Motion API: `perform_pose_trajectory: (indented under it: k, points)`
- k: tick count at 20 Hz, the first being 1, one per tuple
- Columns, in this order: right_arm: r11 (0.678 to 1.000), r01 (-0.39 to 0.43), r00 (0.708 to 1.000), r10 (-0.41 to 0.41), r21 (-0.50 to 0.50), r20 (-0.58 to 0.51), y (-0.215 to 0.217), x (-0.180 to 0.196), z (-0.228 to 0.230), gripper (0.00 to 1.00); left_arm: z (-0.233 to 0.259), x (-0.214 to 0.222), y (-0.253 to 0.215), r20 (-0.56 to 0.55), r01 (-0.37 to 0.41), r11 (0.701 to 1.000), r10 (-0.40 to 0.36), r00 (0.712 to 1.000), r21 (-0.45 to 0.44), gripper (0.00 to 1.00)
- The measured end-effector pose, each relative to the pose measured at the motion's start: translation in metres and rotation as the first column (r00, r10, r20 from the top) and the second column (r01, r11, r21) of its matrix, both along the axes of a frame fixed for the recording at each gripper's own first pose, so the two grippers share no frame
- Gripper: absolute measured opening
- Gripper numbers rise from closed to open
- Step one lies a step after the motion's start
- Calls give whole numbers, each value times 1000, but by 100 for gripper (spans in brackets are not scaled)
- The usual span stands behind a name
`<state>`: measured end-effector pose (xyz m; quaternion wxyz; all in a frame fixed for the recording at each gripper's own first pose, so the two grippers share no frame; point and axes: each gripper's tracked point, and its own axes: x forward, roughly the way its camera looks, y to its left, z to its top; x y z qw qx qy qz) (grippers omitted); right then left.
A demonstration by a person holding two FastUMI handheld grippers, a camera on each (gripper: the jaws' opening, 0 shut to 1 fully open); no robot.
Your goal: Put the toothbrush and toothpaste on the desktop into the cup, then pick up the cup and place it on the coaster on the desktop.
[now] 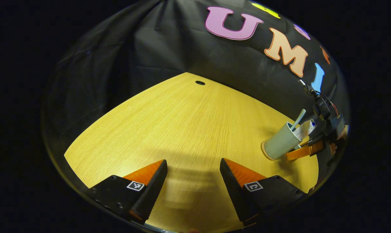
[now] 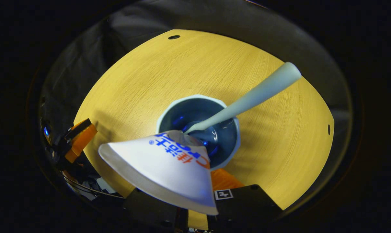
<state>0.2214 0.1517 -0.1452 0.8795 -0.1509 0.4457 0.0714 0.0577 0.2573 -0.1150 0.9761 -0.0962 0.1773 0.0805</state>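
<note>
A grey-green cup stands at the table's right side with its base on a tan round coaster. A pale toothbrush and a white toothpaste tube stick out of it. In the right gripper view I look down into the cup. The toothbrush handle leans up to the right and the tube's flat end hides most of my fingers. My right gripper is closed narrowly on the cup's near side; it is seen from afar beside the cup as the right gripper. My left gripper hangs open over bare wood.
The wooden table has a cable hole at its far edge and another hole at the right. Black cloth walls close in behind. The left gripper shows at the table's left edge. A hand holds the right gripper.
</note>
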Motion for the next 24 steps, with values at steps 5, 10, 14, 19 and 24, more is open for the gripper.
perform_pose_trajectory:
  k: [5, 10, 14, 19, 24]
  points:
    - [995, -30, 998, 25, 97, 52, 9, -17, 30, 70, 4, 4, -11, -8, 29, 999, -29, 1000, 14, 95]
    - [976, -29, 990, -2, 214, 144, -2, -37, 47, 96, 15, 4, -34, 4, 82, 996, -82, 997, 46, 95]
    - [951, 52, 962, -130, 304, 239, -34, -59, 63, 99, 30, 6, -71, 10, 161, 985, -162, 987, 68, 95]
    - [903, 141, 883, -300, 405, 362, -90, -88, 87, 99, 50, 14, -126, 10, 261, 962, -263, 965, 82, 95]
    - [833, 151, 771, -436, 531, 465, -119, -120, 111, 99, 58, 20, -159, -18, 313, 943, -313, 949, 108, 95]
